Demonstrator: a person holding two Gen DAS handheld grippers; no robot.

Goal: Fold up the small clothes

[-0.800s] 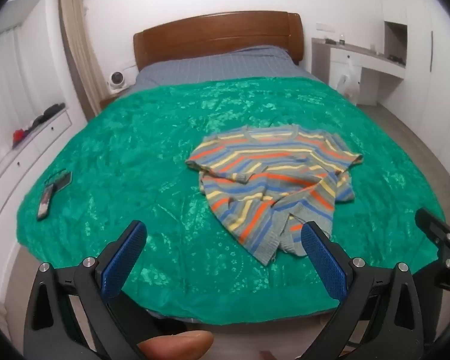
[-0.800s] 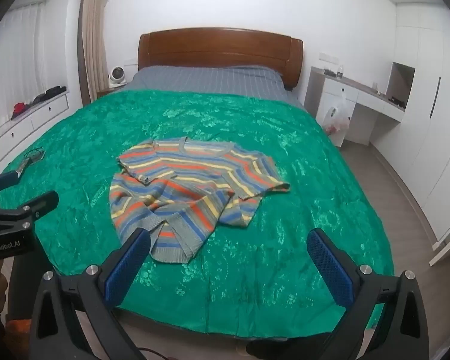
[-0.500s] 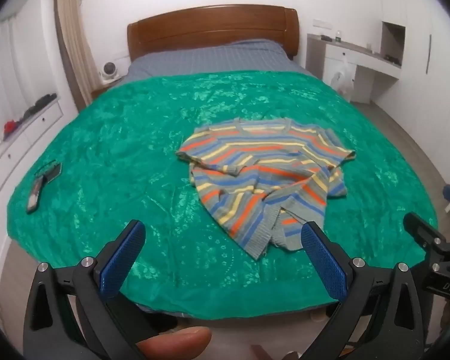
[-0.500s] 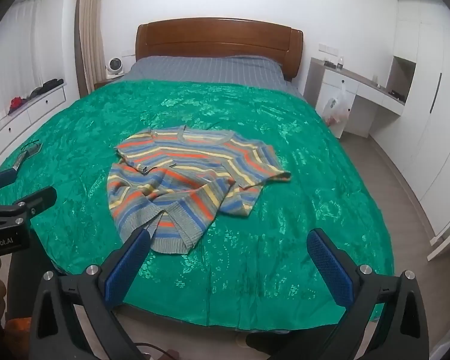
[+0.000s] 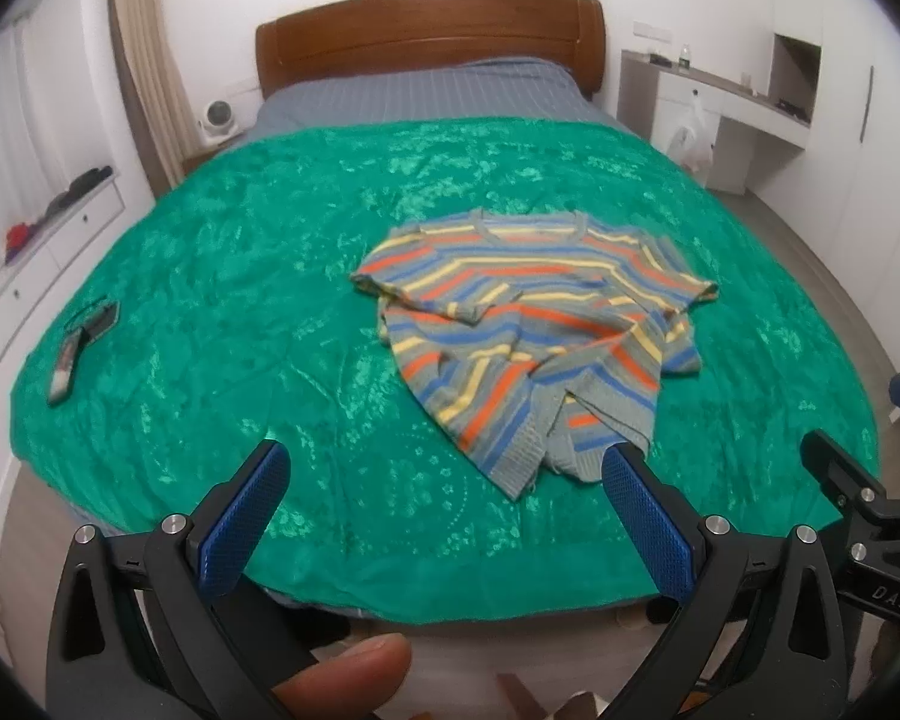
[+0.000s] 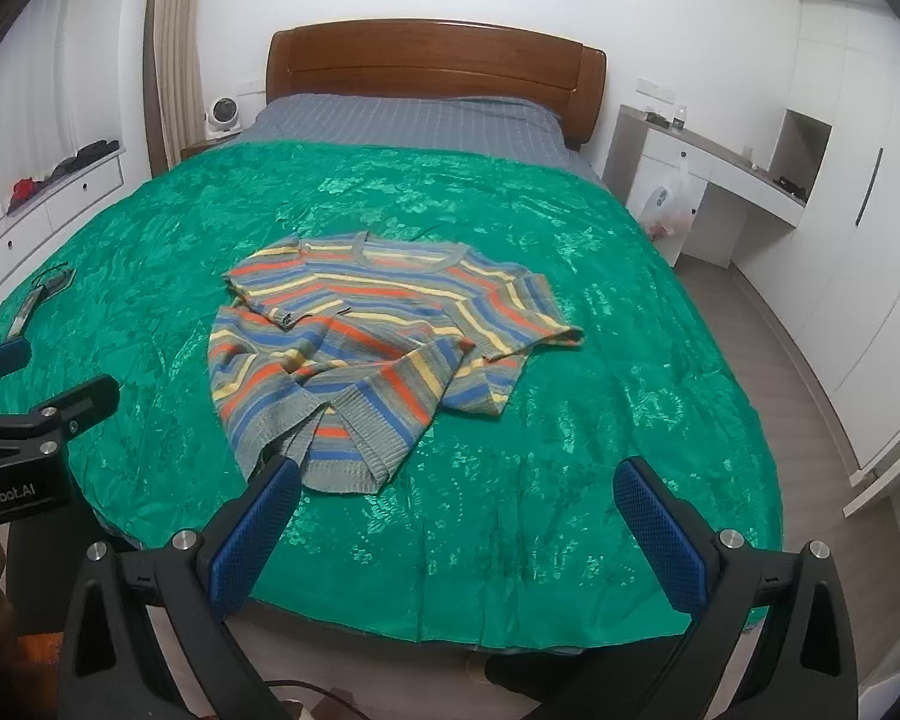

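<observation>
A small striped sweater (image 5: 534, 324) in grey, orange, blue and yellow lies crumpled on the green bedspread (image 5: 240, 300), neck toward the headboard, its lower part folded over unevenly. It also shows in the right wrist view (image 6: 378, 348). My left gripper (image 5: 444, 480) is open and empty, held over the bed's front edge, just short of the sweater's hem. My right gripper (image 6: 459, 495) is open and empty, near the front edge, its left finger beside the hem.
A remote and a dark object (image 5: 81, 342) lie on the bedspread at the left. White drawers (image 5: 42, 240) run along the left wall. A desk (image 6: 726, 174) and wardrobe stand at the right. Wooden headboard (image 6: 432, 60) at the far end.
Both grippers have moved forward toward the bed, so the sweater looks closer and larger. Both stay open. The sweater has not moved.
</observation>
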